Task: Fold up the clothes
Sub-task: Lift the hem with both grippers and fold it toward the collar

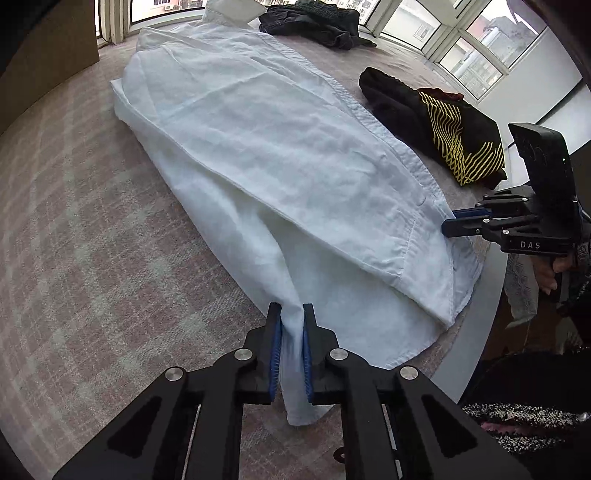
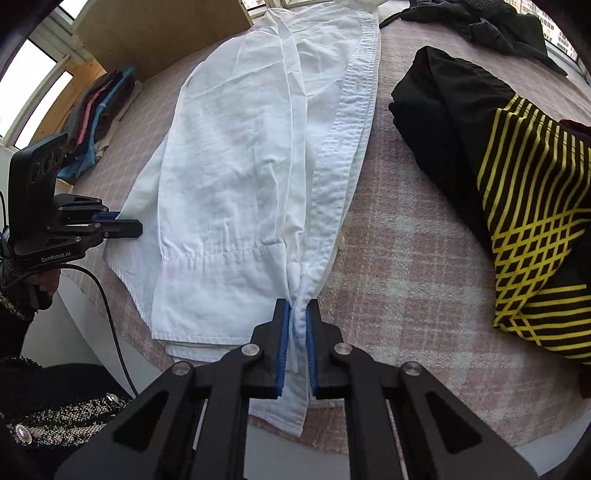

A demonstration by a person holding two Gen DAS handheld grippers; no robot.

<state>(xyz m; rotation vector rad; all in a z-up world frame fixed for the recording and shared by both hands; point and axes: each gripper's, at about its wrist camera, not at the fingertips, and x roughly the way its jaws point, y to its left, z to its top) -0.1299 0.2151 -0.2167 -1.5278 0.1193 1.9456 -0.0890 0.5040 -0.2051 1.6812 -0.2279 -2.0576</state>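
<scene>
Both tongs, left [image 1: 291, 314] and right [image 2: 297, 308], pinch the white shirt's [image 1: 258, 147] near hem.

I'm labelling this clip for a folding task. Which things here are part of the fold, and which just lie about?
In use: white shirt, left gripper, right gripper.
Lying about: black-and-yellow garment, dark clothes heap, coloured stack.

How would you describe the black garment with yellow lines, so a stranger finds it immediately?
On the pink checked table cover, look beside the long white shirt. The folded black garment lies there, apart from it. Only it has yellow lines; the dark pile behind is plain.
</scene>
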